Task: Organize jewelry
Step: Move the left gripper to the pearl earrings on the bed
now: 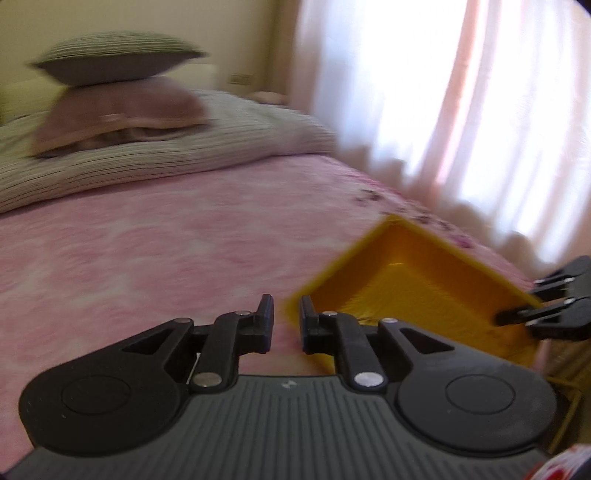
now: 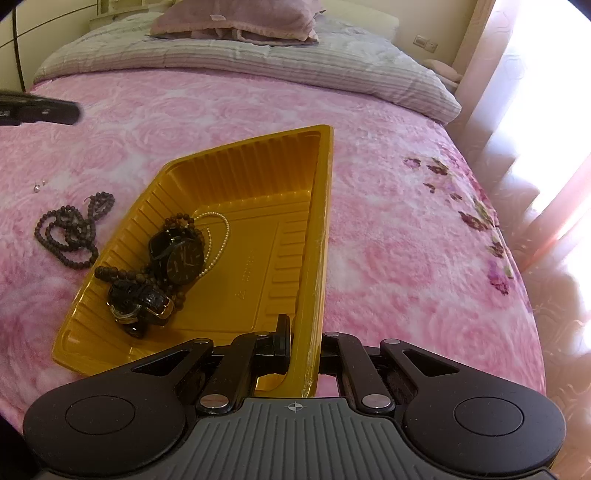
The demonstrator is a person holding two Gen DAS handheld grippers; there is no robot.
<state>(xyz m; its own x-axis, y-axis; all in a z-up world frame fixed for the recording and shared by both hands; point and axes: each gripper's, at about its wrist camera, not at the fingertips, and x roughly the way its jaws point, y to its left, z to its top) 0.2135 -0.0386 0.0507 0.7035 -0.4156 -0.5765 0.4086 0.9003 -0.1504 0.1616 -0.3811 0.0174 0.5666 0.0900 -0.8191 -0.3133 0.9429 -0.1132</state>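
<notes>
A yellow plastic tray (image 2: pixel 258 254) lies on the pink bedspread (image 2: pixel 399 236). It holds two dark watches (image 2: pixel 181 254), brown bead bracelets (image 2: pixel 122 275) and a pearl necklace (image 2: pixel 218 236). My right gripper (image 2: pixel 304 328) is shut on the tray's right wall. A dark bead necklace (image 2: pixel 70 232) and small earrings (image 2: pixel 38 186) lie on the spread left of the tray. In the blurred left wrist view my left gripper (image 1: pixel 287 314) hovers over the spread beside the tray (image 1: pixel 424 280). Its jaws stand slightly apart with nothing between them. One of its fingers (image 2: pixel 55 110) shows at the left edge of the right wrist view.
A striped grey quilt (image 2: pixel 332 62) and stacked pillows (image 2: pixel 236 18) lie at the head of the bed. A bright pink curtain (image 2: pixel 535 122) hangs along the bed's right side, where the mattress edge (image 2: pixel 517 280) drops away.
</notes>
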